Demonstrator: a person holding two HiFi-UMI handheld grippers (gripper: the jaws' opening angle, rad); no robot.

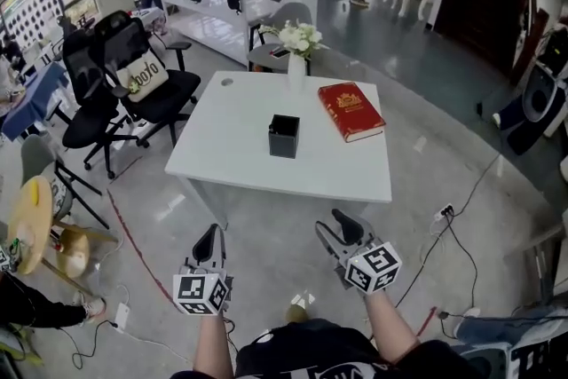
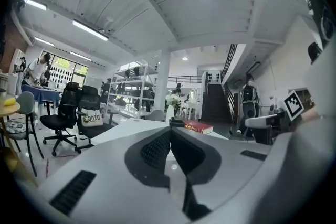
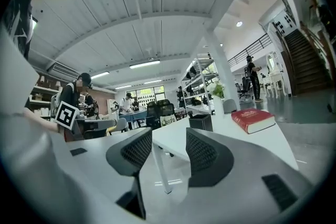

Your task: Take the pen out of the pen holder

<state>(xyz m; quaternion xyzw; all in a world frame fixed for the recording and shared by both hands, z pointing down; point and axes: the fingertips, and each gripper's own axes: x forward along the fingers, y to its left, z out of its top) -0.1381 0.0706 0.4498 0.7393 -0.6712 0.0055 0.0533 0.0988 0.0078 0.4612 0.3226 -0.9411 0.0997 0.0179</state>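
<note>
Well ahead of the fingers, a black pen holder [image 1: 284, 136] sits on the table [image 1: 231, 164]. Left gripper [image 1: 210, 233] is closed and empty; right gripper [image 1: 334, 221] gapes wide, empty.

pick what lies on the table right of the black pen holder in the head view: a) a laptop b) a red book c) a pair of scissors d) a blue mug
b, a red book lies flat on the white table, just right of the black pen holder and apart from it.
</note>
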